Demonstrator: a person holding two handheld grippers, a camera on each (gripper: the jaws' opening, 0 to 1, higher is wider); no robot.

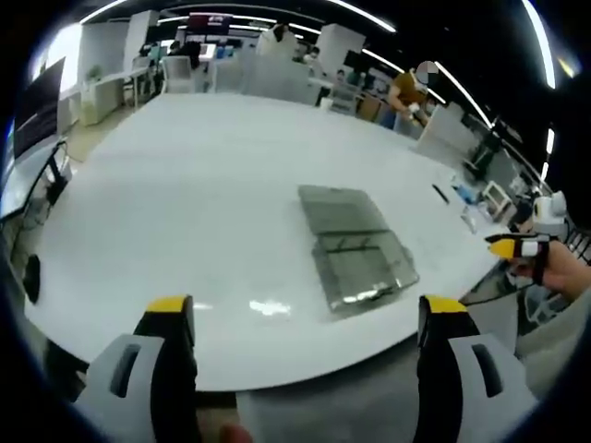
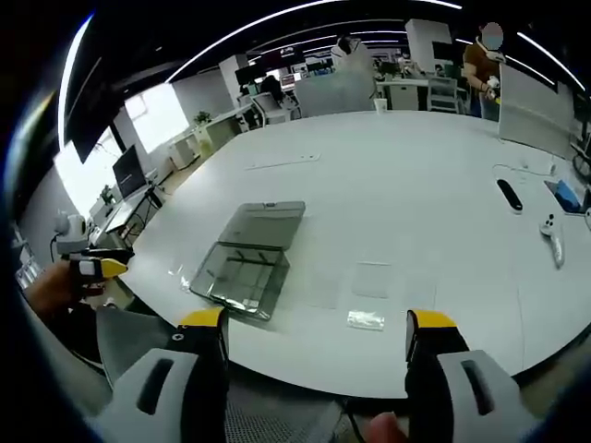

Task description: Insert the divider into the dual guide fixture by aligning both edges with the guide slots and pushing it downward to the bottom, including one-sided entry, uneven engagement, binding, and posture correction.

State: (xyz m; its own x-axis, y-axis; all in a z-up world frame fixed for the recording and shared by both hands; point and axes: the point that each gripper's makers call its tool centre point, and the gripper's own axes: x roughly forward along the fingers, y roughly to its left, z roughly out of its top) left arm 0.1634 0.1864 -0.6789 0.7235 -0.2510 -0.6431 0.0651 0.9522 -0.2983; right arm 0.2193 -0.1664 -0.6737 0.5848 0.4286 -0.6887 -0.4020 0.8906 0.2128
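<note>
White table [image 1: 203, 194] in an open office carries the clear fixture [image 1: 355, 247], its long axis running from 11 to 5 o'clock in the left gripper view. Left gripper [image 1: 305, 318] and right gripper [image 2: 316, 334] both gape wide, empty.

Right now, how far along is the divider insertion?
Not started. Done: nothing that I can see. The clear fixture lies on the white table, untouched. In hand: nothing; the left gripper and right gripper are open, short of the table edge. A flat clear sheet, possibly the divider, lies beside the fixture. Left: pick, align, push down.
</note>
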